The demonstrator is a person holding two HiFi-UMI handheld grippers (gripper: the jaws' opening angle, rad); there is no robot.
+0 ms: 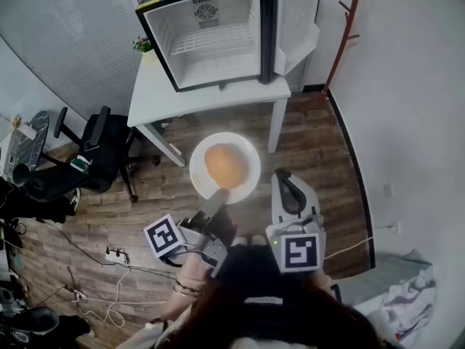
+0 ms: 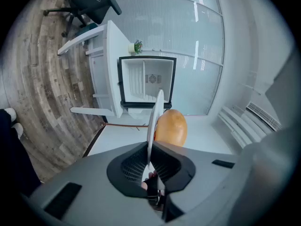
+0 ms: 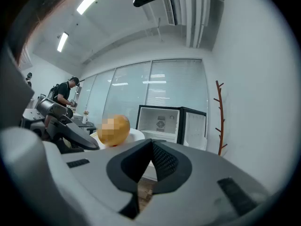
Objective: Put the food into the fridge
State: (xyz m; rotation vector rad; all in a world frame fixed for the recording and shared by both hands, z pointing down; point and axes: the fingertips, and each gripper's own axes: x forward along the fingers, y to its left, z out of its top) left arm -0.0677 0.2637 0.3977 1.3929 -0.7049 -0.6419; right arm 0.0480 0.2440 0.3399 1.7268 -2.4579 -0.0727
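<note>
A round orange-brown food [image 1: 225, 166] lies on a white plate [image 1: 247, 147] held in the air above the wooden floor. My left gripper [image 1: 220, 195] is shut on the plate's near rim. In the left gripper view the plate [image 2: 154, 117] stands edge-on between the jaws of the left gripper [image 2: 149, 149], with the food [image 2: 170, 127] on its right side. My right gripper [image 1: 285, 180] hangs just right of the plate; in its own view the right gripper [image 3: 151, 145] is shut on nothing. The small fridge [image 1: 218, 38] stands ahead with its door [image 1: 294, 20] swung open.
The fridge sits on a white table [image 1: 156, 97] with a small plant [image 1: 143, 44] beside it. A black office chair [image 1: 87, 155] stands to the left, cables and a power strip [image 1: 116, 254] lie on the floor, and a red coat rack [image 1: 345, 27] is at the right wall.
</note>
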